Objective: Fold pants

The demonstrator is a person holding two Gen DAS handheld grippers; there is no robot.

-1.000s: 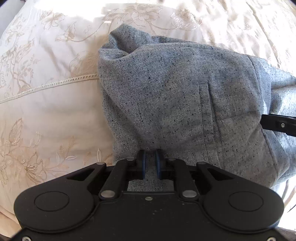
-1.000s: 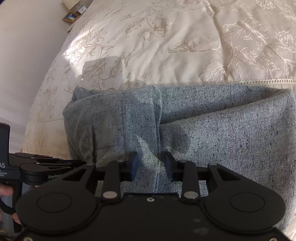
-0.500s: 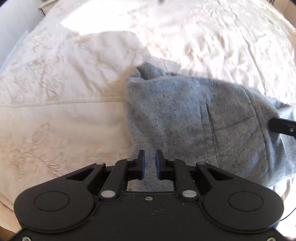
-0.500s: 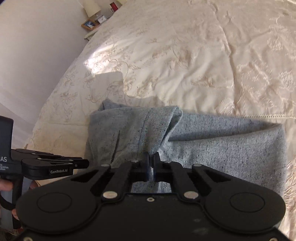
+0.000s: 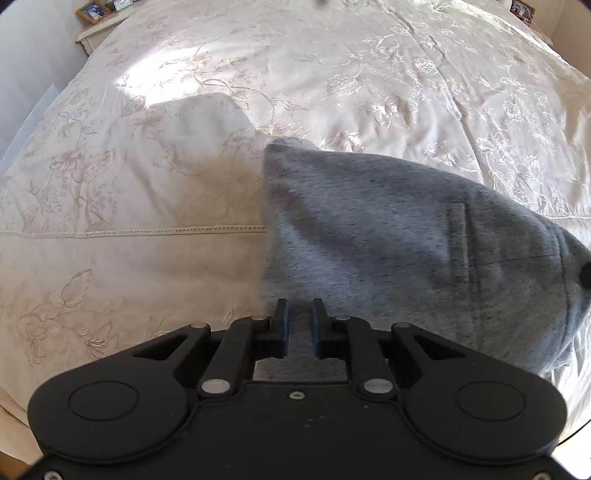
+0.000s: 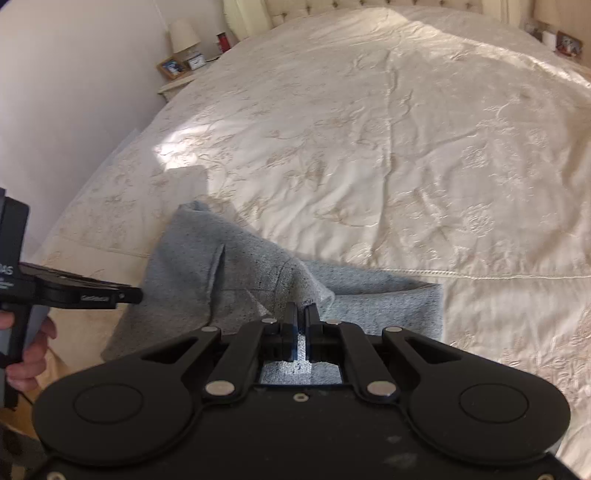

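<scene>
Grey speckled pants (image 5: 369,236) lie folded on a cream embroidered bedspread (image 5: 332,74), their near edge lifted. My left gripper (image 5: 298,306) is shut on the near left edge of the fabric, which fills the narrow gap between its pads. In the right wrist view my right gripper (image 6: 302,308) pinches a raised fold of the pants (image 6: 240,280); its jaws are opening very slightly with the cloth still pressed between them. The left gripper (image 6: 125,295) shows at the left edge, held by a hand (image 6: 29,354).
The bedspread (image 6: 369,147) stretches far beyond the pants. A nightstand (image 6: 177,79) with a lamp (image 6: 183,35) and a picture frame stands at the bed's far left, against a wall. The bed's near edge runs below the grippers.
The right gripper went from open to shut on the fabric. Both grippers rose and tilted up, lifting the pants' near edge, so more of the bed shows.
</scene>
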